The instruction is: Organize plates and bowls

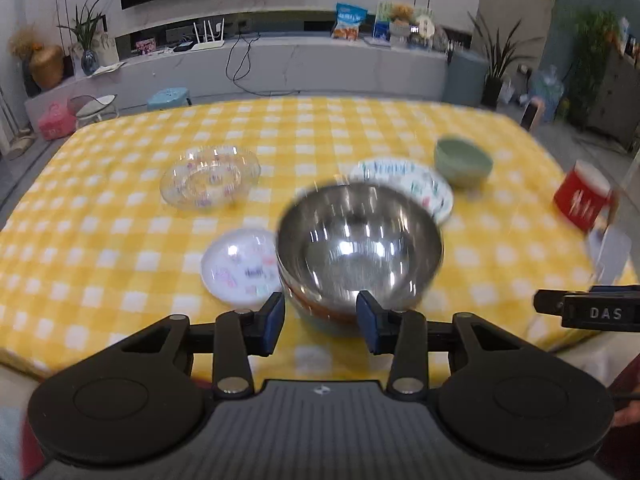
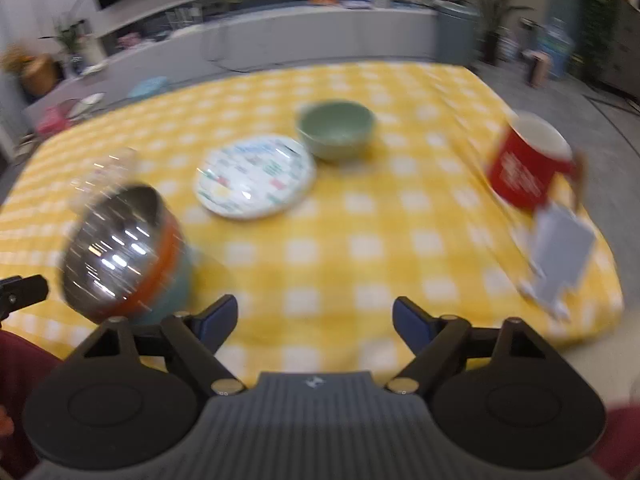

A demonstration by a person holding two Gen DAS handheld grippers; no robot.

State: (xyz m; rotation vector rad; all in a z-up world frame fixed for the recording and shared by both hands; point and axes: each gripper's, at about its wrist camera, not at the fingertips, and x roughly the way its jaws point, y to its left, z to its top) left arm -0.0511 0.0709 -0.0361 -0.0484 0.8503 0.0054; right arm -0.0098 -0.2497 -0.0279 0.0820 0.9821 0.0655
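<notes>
Bowls partly nested — a steel bowl (image 1: 360, 244) tops the stack (image 2: 160, 264) at six o'clock. Green bowl (image 2: 336, 128) and plate (image 2: 256, 176) wait at two o'clock — unsorted. Left gripper (image 1: 322, 322) and right gripper (image 2: 314, 322) both gape, holding nothing.

Yellow-and-white checked tablecloth (image 1: 120, 240); shiny steel bowl (image 1: 360, 248) over orange and teal ones; sage green bowl (image 2: 336, 128); red mug (image 2: 524, 168); white plate (image 2: 256, 176) with coloured prints.

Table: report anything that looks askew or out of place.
Nothing is spilled or broken. The steel bowl sits nested on an orange and a teal bowl. The red mug stands near the table's right edge.
</notes>
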